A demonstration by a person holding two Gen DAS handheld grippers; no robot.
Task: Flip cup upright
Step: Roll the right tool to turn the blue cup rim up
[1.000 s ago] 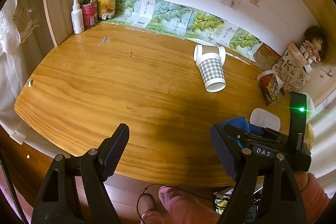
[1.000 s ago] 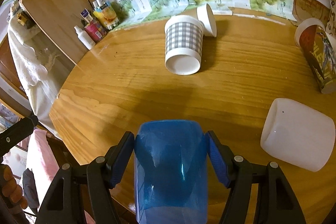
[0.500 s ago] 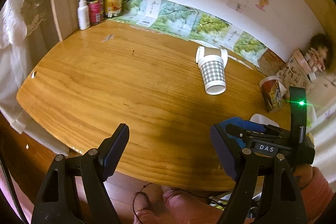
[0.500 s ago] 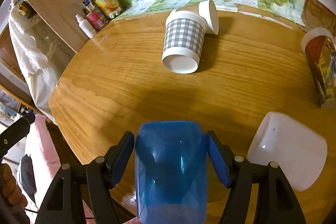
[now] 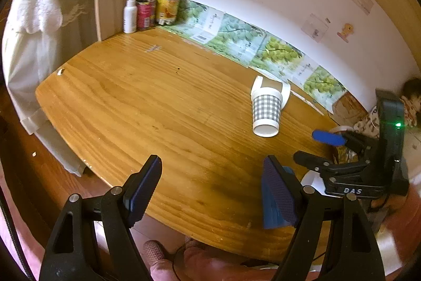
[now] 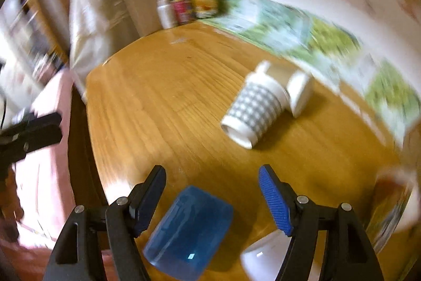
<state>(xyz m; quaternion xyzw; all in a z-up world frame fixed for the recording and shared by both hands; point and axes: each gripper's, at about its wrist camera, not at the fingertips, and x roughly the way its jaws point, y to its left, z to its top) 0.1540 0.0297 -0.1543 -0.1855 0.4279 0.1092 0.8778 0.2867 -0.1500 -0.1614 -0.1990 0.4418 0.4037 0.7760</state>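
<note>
Mostly blurred on my right wrist feed, so far-edge detail there is unreadable. One wooden table [image 5: 136,102], its near edge cut off by my tools. Left gripper [image 5: 210,191] gapes wide over bare wood, holding nothing. Right gripper [image 6: 211,198] is spread apart too; the blue cup [image 6: 188,231] lies free on its side between and below the fingers, touching neither. One checked cup [image 5: 266,111] lies tipped mid-table, one plain cup [image 6: 300,92] touching it behind. One white cup [image 6: 265,257] is half hidden by my right finger.
</note>
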